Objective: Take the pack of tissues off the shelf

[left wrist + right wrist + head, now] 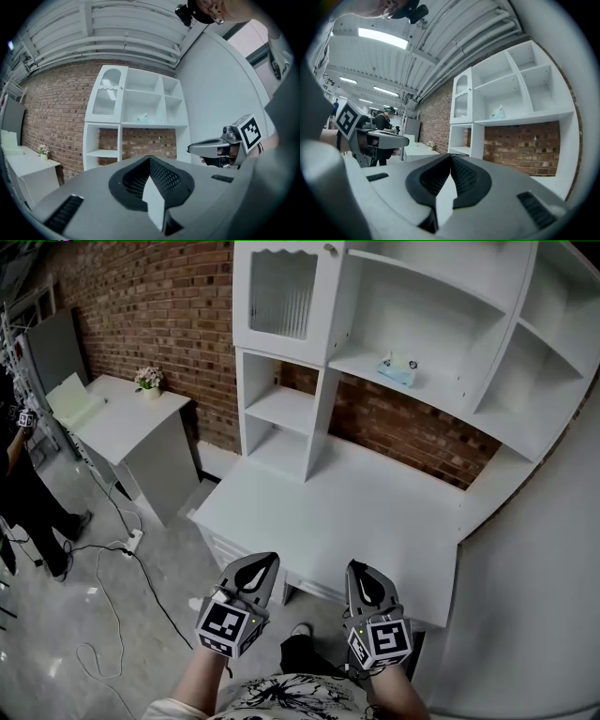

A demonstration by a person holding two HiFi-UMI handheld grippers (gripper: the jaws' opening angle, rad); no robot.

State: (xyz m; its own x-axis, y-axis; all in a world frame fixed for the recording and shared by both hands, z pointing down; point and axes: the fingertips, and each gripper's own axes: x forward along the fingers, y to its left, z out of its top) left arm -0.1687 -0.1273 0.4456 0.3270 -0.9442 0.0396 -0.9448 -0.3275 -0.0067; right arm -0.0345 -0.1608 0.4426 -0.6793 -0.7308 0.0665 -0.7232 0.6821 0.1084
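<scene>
The pack of tissues (397, 370), pale blue and white, lies on the middle shelf of the white hutch (441, 399) above the desk (356, 521). It shows small in the left gripper view (142, 117) and the right gripper view (498, 113). My left gripper (267, 562) and right gripper (359, 570) hover side by side over the desk's near edge, well short of and below the shelf. Both are shut with nothing between the jaws, as each gripper's own view shows for the left gripper (150, 159) and the right gripper (450, 157).
A cabinet with a ribbed glass door (281, 294) tops the hutch's left side. A low white side table (127, 418) with a small flower pot (148, 380) stands to the left. A person (19, 484) stands at the far left, and cables (112, 563) trail across the floor.
</scene>
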